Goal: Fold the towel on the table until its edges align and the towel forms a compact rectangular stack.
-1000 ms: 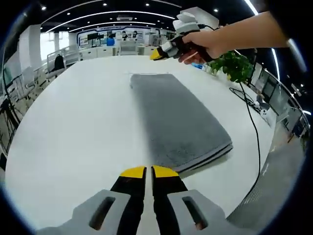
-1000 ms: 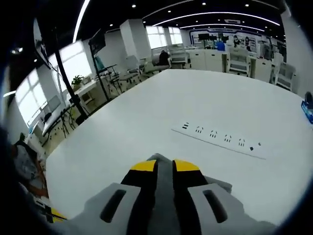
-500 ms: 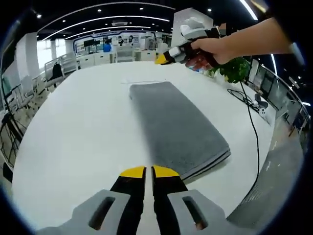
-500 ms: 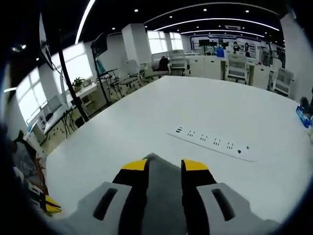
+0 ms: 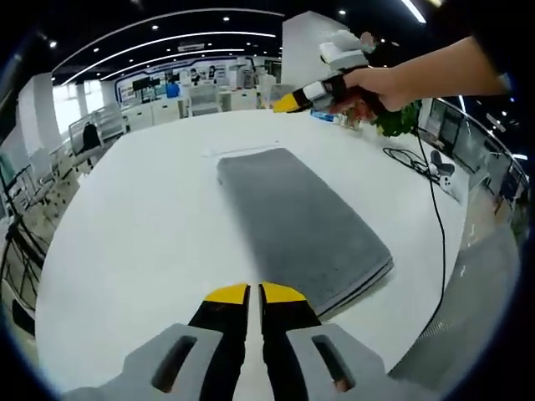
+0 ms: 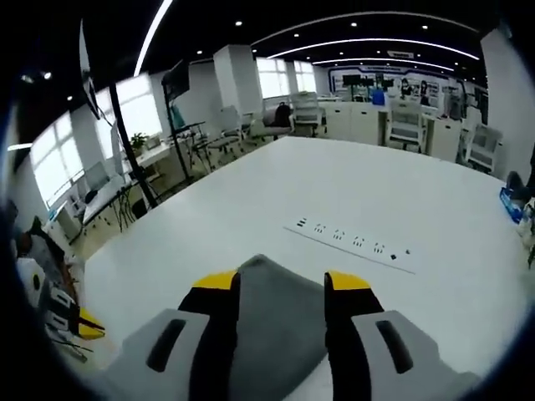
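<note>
- In the left gripper view, a grey towel (image 5: 297, 221) lies folded into a long, layered rectangle on a large white table (image 5: 142, 225). It runs from the upper centre of the frame down towards the lower right, where its stacked edges show.
- The left gripper (image 5: 248, 292) rises from the bottom centre of that view. Its yellow-tipped jaws are pressed narrowly together with nothing between them, and the tips sit just short of the towel's near edge.
- In the upper right of the left gripper view, a person's hand (image 5: 372, 83) and bare forearm reach in from the right, holding the right gripper (image 5: 288, 103) in the air above the far end of the towel.
- A leafy green plant (image 5: 401, 117) stands behind that hand, and a black cable (image 5: 435, 225) trails down the right side of the table.
- In the right gripper view, the right gripper (image 6: 280, 281) has its yellow-tipped jaws spread wide, with a corner of the grey towel (image 6: 272, 326) seen in the gap between them at bottom centre. The jaws are apart from the cloth, not pinching it.
- Beyond the towel, in the middle of the right gripper view, a white power strip (image 6: 351, 244) is set flat into the white table (image 6: 251, 200).
- Office desks and chairs (image 6: 401, 113) fill the brightly lit background along the top of the frame.
</note>
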### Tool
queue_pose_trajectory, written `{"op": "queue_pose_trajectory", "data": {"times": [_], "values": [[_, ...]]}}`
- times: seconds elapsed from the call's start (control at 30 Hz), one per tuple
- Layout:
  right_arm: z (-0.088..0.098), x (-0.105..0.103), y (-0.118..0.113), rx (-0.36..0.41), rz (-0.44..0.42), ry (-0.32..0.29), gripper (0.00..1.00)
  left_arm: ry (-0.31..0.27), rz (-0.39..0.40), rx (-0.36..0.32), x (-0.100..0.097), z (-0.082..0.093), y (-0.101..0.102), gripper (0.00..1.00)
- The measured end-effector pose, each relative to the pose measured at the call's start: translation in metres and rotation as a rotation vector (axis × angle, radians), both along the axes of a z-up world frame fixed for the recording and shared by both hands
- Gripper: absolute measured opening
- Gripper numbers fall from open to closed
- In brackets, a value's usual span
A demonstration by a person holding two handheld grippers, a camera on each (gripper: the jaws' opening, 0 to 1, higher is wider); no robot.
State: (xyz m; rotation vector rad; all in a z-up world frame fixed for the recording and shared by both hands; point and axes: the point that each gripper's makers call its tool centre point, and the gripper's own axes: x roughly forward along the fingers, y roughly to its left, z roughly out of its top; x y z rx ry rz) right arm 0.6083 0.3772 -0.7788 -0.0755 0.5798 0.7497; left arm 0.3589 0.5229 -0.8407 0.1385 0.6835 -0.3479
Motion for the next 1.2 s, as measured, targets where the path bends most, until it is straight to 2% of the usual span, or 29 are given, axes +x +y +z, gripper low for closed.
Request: {"op": "queue_pose_trajectory", "data": {"times": [0.07,0.13,0.17,0.2,0.37,0.67,0.8,0.97,1.07,1.2], "values": [[0.007,0.002,-0.007,-0.02,-0.008,-0.044,0.43,-0.005,-0.01,0.004,0.002,0.004,-0.001,0.05],[0.012,-0.001,-0.01,-0.01,-0.019,-0.045,0.47,-0.022,-0.019,0.014,0.006,0.009,-0.001,0.06],[0.015,-0.003,-0.013,-0.003,-0.027,-0.043,0.48,-0.056,-0.034,0.037,0.009,0.015,0.0,0.08],[0.012,-0.002,-0.014,-0.001,-0.028,-0.043,0.48,-0.065,-0.041,0.051,0.011,0.018,0.0,0.09],[0.015,-0.009,-0.023,-0.01,-0.039,-0.063,0.49,-0.066,-0.04,0.044,0.02,0.023,0.002,0.13],[0.024,-0.028,-0.033,0.06,-0.089,-0.054,0.48,-0.107,-0.071,0.077,0.046,0.036,0.002,0.2],[0.032,-0.037,-0.033,0.079,-0.085,-0.063,0.47,-0.13,-0.099,0.098,0.049,0.045,-0.002,0.23],[0.035,-0.042,-0.03,0.076,-0.068,-0.077,0.47,-0.144,-0.123,0.102,0.056,0.052,-0.006,0.25],[0.033,-0.053,-0.03,0.068,-0.056,-0.085,0.47,-0.131,-0.116,0.088,0.062,0.05,-0.005,0.26],[0.033,-0.055,-0.034,0.067,-0.059,-0.088,0.44,-0.124,-0.11,0.071,0.069,0.05,-0.005,0.25]]}}
